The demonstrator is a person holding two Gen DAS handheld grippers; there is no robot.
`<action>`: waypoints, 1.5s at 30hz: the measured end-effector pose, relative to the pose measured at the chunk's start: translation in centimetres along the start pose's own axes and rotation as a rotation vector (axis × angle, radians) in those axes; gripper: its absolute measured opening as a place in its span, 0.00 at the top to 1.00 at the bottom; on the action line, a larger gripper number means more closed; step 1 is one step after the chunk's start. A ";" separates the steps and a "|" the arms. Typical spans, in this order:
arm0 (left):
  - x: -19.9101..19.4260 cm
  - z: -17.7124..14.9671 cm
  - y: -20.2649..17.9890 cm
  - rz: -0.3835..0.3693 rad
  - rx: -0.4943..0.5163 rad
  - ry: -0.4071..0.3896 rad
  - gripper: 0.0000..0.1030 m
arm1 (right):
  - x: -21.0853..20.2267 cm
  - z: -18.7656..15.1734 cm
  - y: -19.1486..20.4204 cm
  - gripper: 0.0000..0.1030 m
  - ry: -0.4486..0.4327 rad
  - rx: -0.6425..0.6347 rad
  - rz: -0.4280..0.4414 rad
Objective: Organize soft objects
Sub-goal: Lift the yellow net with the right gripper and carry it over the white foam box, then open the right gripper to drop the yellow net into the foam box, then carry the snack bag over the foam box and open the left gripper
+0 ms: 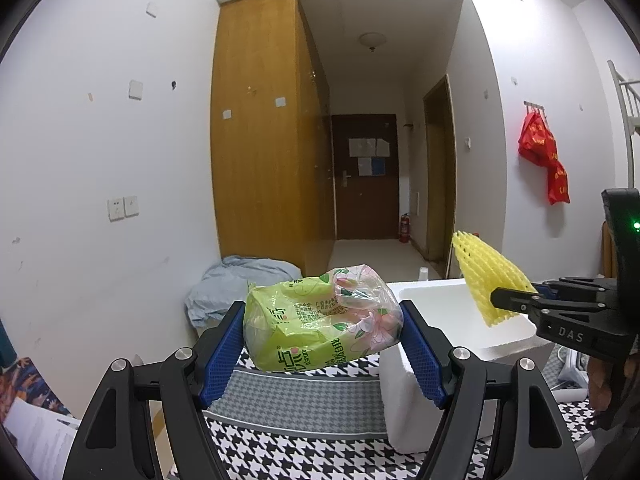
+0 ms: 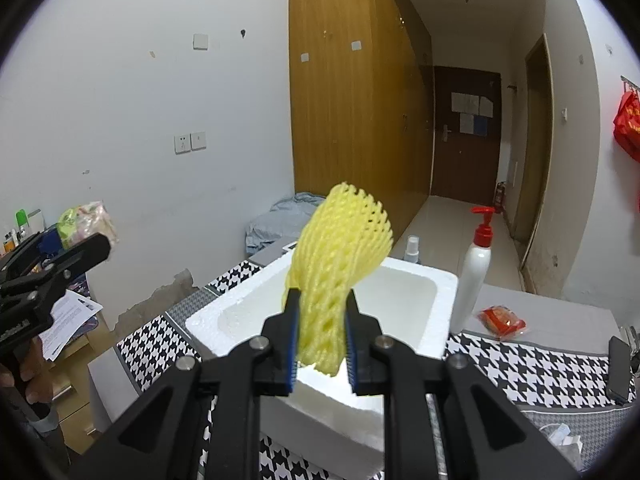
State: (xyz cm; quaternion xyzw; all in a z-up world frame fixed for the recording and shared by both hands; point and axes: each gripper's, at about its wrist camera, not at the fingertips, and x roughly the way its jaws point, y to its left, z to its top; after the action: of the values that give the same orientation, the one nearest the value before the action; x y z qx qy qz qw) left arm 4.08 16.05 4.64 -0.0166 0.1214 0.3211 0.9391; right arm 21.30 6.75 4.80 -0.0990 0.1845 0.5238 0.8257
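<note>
My left gripper (image 1: 322, 322) is shut on a green tissue pack (image 1: 316, 320) in a floral plastic wrapper, its blue pads pressed on both ends; the pack hangs above the table. In the right wrist view the same pack (image 2: 86, 222) shows at far left in the left gripper (image 2: 84, 246). My right gripper (image 2: 322, 326) is shut on a yellow foam net sleeve (image 2: 340, 260), held upright over the white foam box (image 2: 444, 280). From the left wrist view the sleeve (image 1: 486, 278) and right gripper (image 1: 508, 300) sit at right, above the box (image 1: 416, 292).
A white pump bottle (image 2: 476, 276) with a red top and a small spray bottle (image 2: 411, 250) stand behind the box. A red snack packet (image 2: 500, 322) lies on the houndstooth tablecloth (image 2: 520, 364). Blue cloth (image 1: 236, 280) is heaped by the wardrobe. Papers (image 2: 68, 322) lie at left.
</note>
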 end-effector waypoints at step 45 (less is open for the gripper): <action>2.4 1.8 -3.4 -0.180 0.010 0.012 0.27 | -5.3 -1.3 -2.2 0.00 -0.087 0.001 -0.151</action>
State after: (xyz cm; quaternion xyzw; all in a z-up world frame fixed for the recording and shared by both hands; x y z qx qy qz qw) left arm 8.39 14.97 5.63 -0.0246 0.1269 0.2347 0.9634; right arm 21.04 0.96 5.74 -0.0894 0.1410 0.4636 0.8702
